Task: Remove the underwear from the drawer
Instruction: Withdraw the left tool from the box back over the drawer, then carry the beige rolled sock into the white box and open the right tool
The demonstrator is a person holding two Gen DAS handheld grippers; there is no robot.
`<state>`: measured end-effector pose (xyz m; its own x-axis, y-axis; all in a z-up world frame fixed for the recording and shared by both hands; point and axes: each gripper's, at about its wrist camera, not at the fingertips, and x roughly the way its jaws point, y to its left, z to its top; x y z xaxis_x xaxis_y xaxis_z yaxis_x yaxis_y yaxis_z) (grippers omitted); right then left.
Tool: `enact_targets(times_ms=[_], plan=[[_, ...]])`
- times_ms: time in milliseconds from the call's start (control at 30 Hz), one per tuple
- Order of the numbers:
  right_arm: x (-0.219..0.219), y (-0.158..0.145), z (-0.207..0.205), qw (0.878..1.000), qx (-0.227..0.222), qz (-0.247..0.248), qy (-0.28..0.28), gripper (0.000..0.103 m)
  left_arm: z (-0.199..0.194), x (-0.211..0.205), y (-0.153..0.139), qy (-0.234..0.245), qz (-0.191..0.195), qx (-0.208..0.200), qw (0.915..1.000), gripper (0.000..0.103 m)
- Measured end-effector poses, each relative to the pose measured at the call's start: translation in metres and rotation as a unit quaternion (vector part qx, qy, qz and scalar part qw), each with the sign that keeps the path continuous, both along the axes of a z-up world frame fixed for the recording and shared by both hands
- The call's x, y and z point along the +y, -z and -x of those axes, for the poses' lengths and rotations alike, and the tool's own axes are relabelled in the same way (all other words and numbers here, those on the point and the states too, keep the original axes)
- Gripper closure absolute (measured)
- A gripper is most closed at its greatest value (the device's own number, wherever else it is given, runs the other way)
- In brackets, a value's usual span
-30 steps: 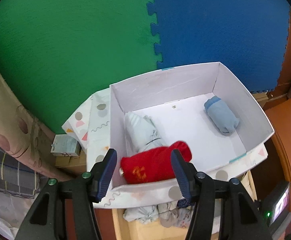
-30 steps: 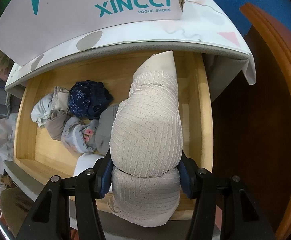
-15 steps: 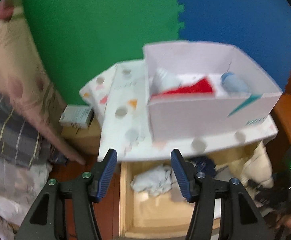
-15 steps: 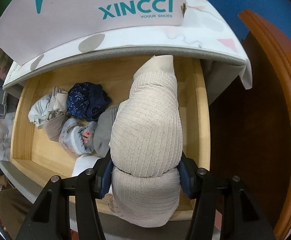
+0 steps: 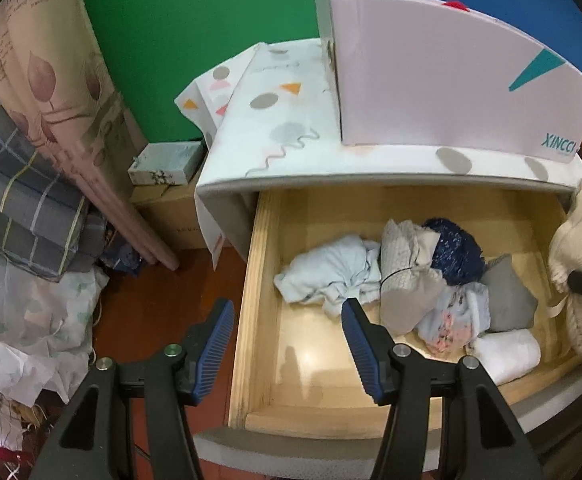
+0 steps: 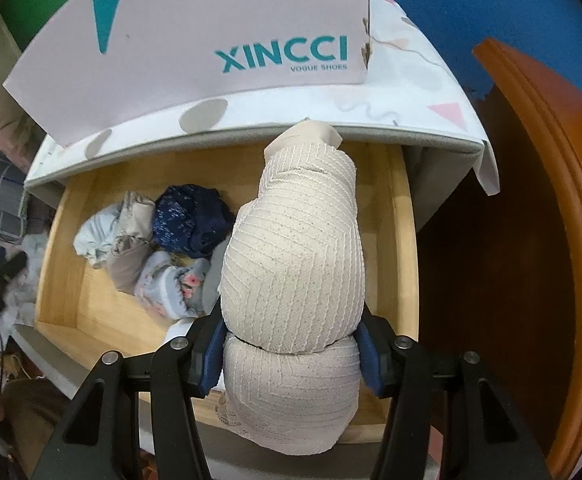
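The wooden drawer [image 5: 257, 280] stands pulled open and holds several rolled underwear: a pale blue one [image 5: 327, 272], a beige one [image 5: 403, 280], a navy one [image 5: 455, 256], a floral one [image 5: 457, 316], a grey one [image 5: 509, 300] and a white one [image 5: 507, 350]. My left gripper [image 5: 289, 344] is open and empty above the drawer's front left corner. My right gripper [image 6: 293, 354] is shut on a cream ribbed underwear roll [image 6: 295, 268], held above the drawer's right side [image 6: 405, 240]; the roll also shows in the left wrist view [image 5: 579, 248].
A white XINCCI shoe box [image 5: 443, 80] sits on the patterned cabinet top [image 5: 283, 120]. Folded bedding [image 5: 19, 160] and a small carton [image 5: 163, 164] lie to the left. A brown wooden panel [image 6: 551, 220] stands to the right of the drawer.
My left gripper has left the red roll in the shoe box and come down, open, over the drawer. My right gripper has lifted the cream roll slightly.
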<state>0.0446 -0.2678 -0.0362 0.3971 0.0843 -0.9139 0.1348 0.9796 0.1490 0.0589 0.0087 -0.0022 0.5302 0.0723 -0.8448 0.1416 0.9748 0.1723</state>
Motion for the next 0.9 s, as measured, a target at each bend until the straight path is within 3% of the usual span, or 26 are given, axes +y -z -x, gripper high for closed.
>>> enact_targets(times_ms=[233,567,900], plan=[[0.003,-0.029,0.006,1.000,-0.017,-0.008,-0.013,0.051,-0.002,0.013,0.003,-0.021,0.025,0.008,0.9994,0.045],[0.000,-0.108,0.019,0.997,-0.074,-0.003,-0.025,0.051,-0.002,0.021,0.003,-0.031,0.035,0.007,0.9989,0.045],[0.005,-0.200,-0.027,0.988,-0.147,0.034,-0.032,0.051,0.000,0.019,0.002,-0.026,0.028,0.001,0.9993,0.045]])
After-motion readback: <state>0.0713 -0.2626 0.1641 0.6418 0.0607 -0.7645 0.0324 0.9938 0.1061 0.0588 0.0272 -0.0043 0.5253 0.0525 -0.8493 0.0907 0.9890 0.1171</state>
